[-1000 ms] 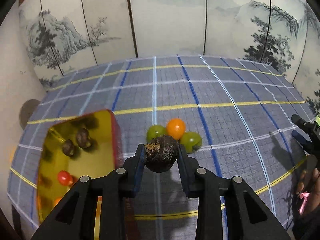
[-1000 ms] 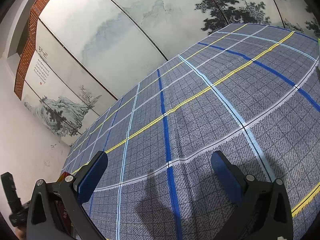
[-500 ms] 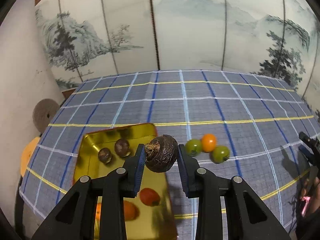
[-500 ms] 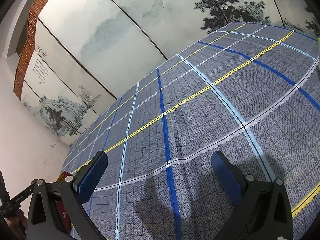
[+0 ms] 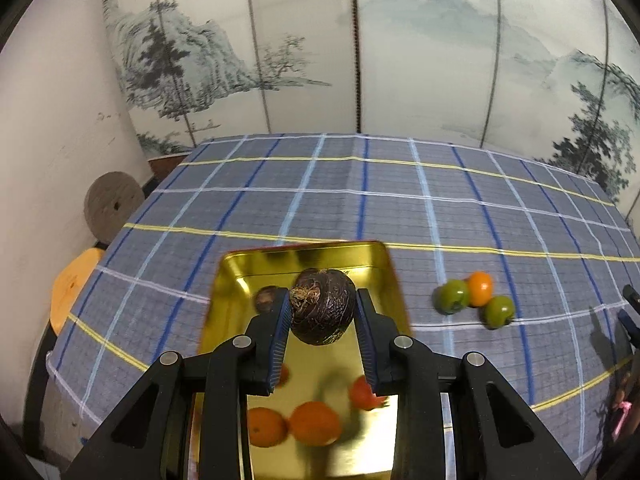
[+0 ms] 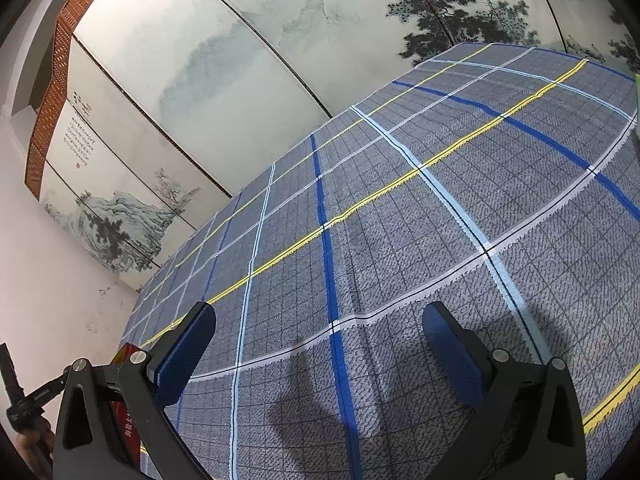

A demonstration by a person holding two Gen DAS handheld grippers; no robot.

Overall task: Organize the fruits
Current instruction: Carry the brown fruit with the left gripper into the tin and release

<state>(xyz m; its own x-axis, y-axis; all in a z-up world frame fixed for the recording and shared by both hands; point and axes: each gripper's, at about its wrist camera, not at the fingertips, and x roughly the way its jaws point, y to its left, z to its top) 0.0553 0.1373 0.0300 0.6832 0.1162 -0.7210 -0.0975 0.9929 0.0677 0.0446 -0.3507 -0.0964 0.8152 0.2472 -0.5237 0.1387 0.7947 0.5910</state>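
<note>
Black arms of the left claw (image 5: 322, 316) reach forward, and its blue pads pinch a dark brown, rough-skinned round fruit (image 5: 323, 305) from both sides, a dry tuft on the fruit facing the camera. Directly below the claw sits a gold metal tray (image 5: 372, 254) on the desk (image 5: 360, 208), which is covered by a blue-grey checked cloth with yellow, white and blue lines. Nearest the camera inside the tray, under the arms, lie two orange fruits (image 5: 292, 425) side by side, with a small red fruit (image 5: 362, 393) a little to the right under the right pad. Just left of the left pad, further into the tray, a small brown fruit (image 5: 266, 297) shows partly behind the finger. To the right of the claw and outside the tray, three small fruits rest on the cloth, touching one another: two green ones (image 5: 452, 296) and an orange one (image 5: 480, 288) between them. Beyond the desk stands a painted folding screen (image 5: 420, 60).

In the right wrist view, the right claw (image 6: 320, 344) is spread wide above bare cloth, nothing between its blue pads.
</note>
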